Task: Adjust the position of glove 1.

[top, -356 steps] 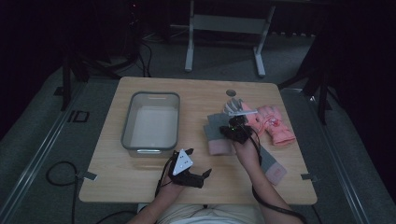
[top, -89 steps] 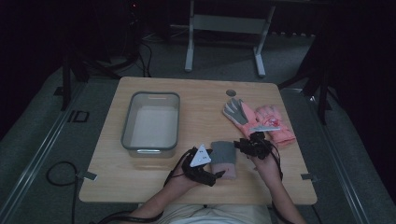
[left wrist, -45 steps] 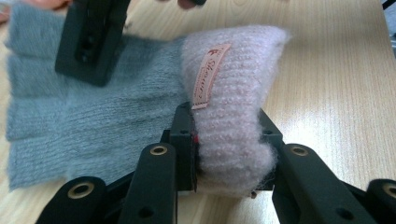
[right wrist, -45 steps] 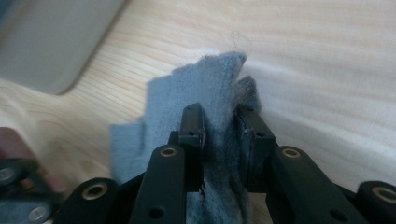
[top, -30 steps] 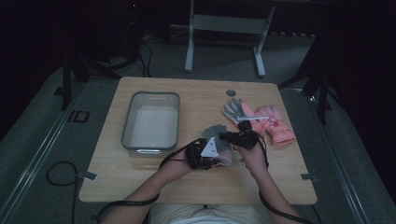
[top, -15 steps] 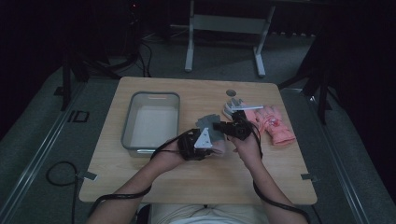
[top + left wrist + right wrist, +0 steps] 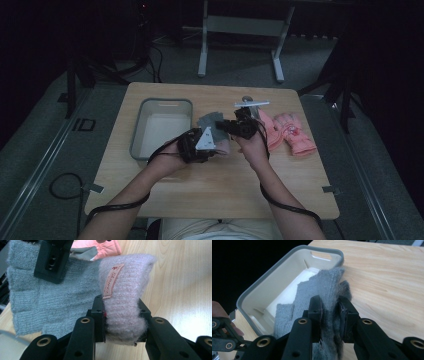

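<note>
Clearly, a slip is the main risk: the knitted glove [image 7: 62,292] is held between two grippers, and a thick soft knit can be squeezed out of the pads if the hands are pulled apart or lifted unevenly. The pink cuff [image 7: 125,297] is clamped in the left gripper [image 7: 121,320], whose jaws are nearly closed on a bunched fold of it. If that fold is compressed further, the grip could be lost. The grey finger end [image 7: 322,295] is pinched in the right gripper [image 7: 329,315], also drawn close on the fabric, so only a small bite is held there. A dangling finger could be caught on the rim of the bin [image 7: 287,258] and the glove dragged from the pads.

Seen from above, the glove [image 7: 212,122] is stretched between the left gripper [image 7: 202,145] and the right gripper [image 7: 235,125], raised over the table [image 7: 225,185], just beside the bin [image 7: 142,120]. Farther right, a pink glove [image 7: 292,135] lies flat, well apart from the bin.
</note>
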`<action>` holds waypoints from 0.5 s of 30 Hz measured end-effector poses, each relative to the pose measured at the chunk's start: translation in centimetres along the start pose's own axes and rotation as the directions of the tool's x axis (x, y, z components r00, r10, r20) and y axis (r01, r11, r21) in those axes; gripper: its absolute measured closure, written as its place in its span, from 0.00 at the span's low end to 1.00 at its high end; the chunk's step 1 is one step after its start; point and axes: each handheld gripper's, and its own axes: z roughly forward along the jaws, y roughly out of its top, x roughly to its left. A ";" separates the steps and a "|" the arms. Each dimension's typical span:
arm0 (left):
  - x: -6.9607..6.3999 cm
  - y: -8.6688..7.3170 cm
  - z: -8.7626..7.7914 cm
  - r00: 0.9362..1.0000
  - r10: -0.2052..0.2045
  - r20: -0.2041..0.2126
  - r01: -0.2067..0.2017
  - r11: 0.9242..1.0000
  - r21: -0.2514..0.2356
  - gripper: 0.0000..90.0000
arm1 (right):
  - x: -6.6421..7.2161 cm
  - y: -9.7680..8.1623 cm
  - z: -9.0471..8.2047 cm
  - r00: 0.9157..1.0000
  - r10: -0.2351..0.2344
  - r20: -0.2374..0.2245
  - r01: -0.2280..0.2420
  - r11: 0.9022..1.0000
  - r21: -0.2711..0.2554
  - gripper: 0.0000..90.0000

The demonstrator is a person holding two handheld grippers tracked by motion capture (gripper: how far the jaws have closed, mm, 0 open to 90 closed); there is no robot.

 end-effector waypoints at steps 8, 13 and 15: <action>1.0 -1.0 -1.3 1.000 0.004 -0.008 -0.004 1.000 0.028 0.77 | 1.2 1.2 1.5 1.000 -0.016 -0.018 0.016 1.000 0.009 0.83; 1.6 -1.7 -2.1 1.000 0.023 -0.013 -0.023 0.998 0.061 0.77 | 1.9 1.7 2.5 0.999 -0.023 -0.036 0.024 1.000 0.018 0.83; 1.8 -1.9 -2.4 0.999 0.032 -0.016 -0.031 0.997 0.077 0.77 | 2.3 1.9 3.0 0.999 -0.030 -0.036 0.031 0.999 0.022 0.83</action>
